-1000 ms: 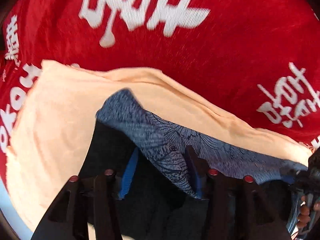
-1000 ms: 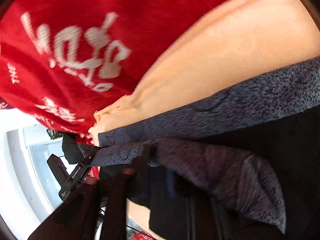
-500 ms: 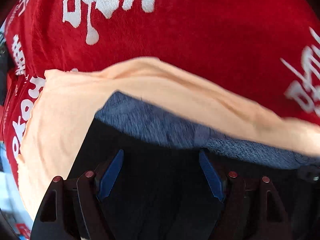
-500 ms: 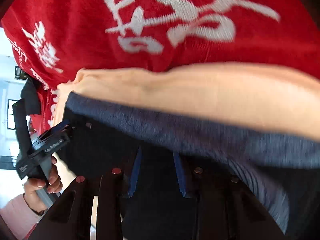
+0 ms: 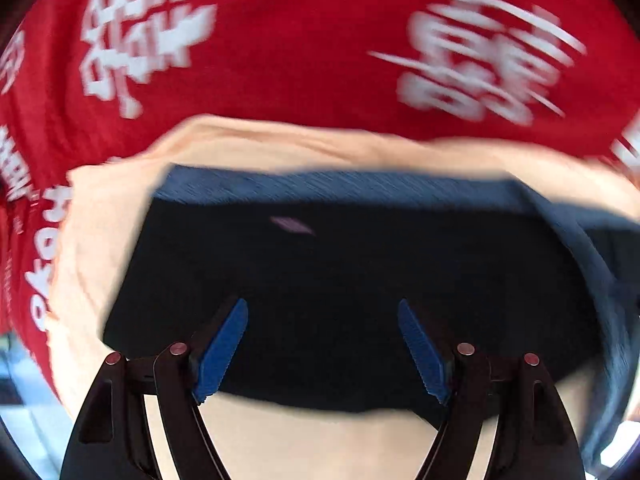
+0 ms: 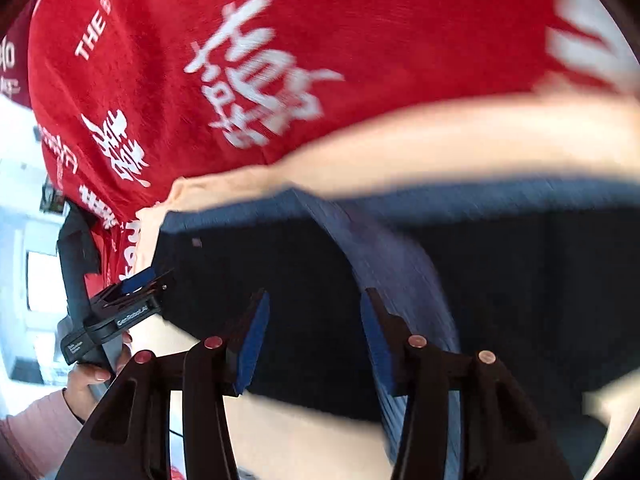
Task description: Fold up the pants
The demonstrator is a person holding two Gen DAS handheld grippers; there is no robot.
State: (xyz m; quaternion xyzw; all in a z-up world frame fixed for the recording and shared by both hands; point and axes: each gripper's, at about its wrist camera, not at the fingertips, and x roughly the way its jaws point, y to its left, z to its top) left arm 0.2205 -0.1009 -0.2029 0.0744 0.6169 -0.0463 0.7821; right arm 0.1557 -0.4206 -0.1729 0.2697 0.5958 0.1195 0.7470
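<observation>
The dark navy pants point(image 5: 340, 272) lie folded flat on a peach cloth point(image 5: 100, 216), with a lighter blue-grey band along their far edge. My left gripper point(image 5: 322, 312) is open and empty, its blue pads spread just above the pants' near edge. In the right wrist view the pants point(image 6: 280, 280) show the same fold, with a blue-grey flap point(image 6: 392, 264) lying across them. My right gripper point(image 6: 314, 308) is open and empty over them. The left gripper point(image 6: 132, 292) also shows there at the pants' left edge.
A red cloth with white lettering point(image 5: 300, 48) covers the table beyond the peach cloth; it also shows in the right wrist view point(image 6: 240, 72). The person's hand in a pink sleeve point(image 6: 80, 380) holds the left gripper. A bright room lies past the table's left edge.
Both grippers have let go of the pants' edge and opened. The pants have dropped flat onto the peach cloth. Both grippers have drawn back toward the near edge.
</observation>
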